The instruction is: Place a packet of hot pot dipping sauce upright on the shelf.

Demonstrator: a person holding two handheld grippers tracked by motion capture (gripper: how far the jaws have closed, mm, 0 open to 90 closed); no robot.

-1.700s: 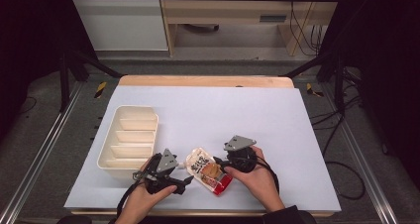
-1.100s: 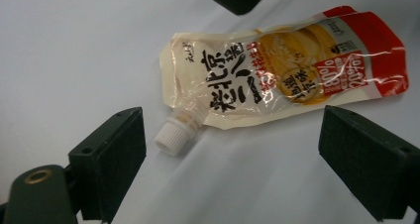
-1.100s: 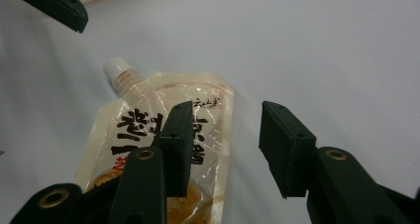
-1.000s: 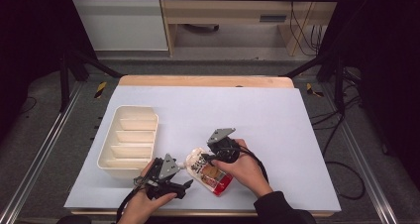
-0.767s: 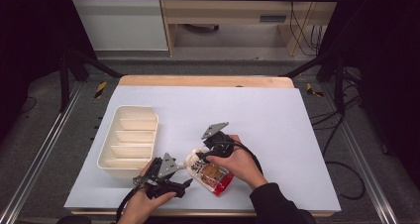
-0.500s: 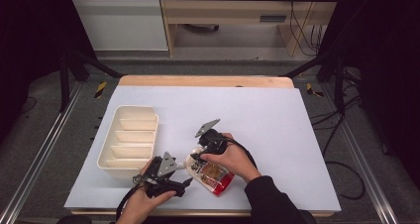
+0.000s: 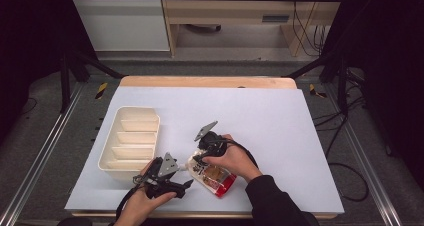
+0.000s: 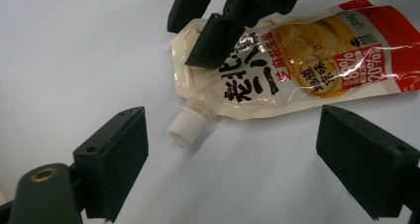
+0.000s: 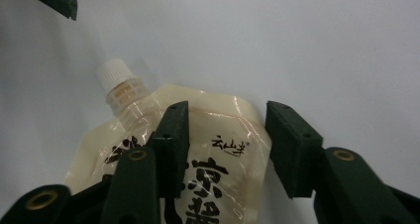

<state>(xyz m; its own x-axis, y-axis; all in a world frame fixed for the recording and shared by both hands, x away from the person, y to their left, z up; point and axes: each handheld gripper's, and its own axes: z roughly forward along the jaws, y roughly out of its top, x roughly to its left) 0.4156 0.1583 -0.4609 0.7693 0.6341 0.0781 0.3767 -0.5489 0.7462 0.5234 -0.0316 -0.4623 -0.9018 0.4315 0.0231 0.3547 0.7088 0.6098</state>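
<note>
Right hand-held gripper (image 9: 225, 149): your jaws stand part open over the upper corner of the sauce pouch (image 9: 198, 159). They have just been closing, with the pouch's top edge between them. In the right gripper view one pad lies over the printed face and the other sits at the pouch's side edge; the pads do not yet pinch the film.
Right gripper from the other side: in the left gripper view its two black jaws (image 8: 213, 26) come down onto the pouch (image 8: 307, 60) beside the spout end.
Left hand-held gripper (image 8: 233, 164): your jaws stand wide apart, nothing between them but bare bench, with the cap just ahead of the gap.
Cap (image 8: 187, 127): white, screw type, pointing off the pouch's corner and resting on the bench. In the right gripper view it (image 9: 115, 75) sticks up beyond the jaws, free of both pads.
Sauce pouch: lies flat on the bench near its front edge, between your two hands (image 7: 212, 173); cream film at the spout end, red at the far end, dark lettering along its face.
Hands: your left hand (image 7: 145, 198) is low at the front edge; your right hand (image 7: 235, 158) is just beside and above the pouch.
Tray (image 7: 131, 136): cream, divided into compartments, to the left of the pouch and apart from it.
Bench (image 7: 260, 111): pale sheet over a wooden top.
</note>
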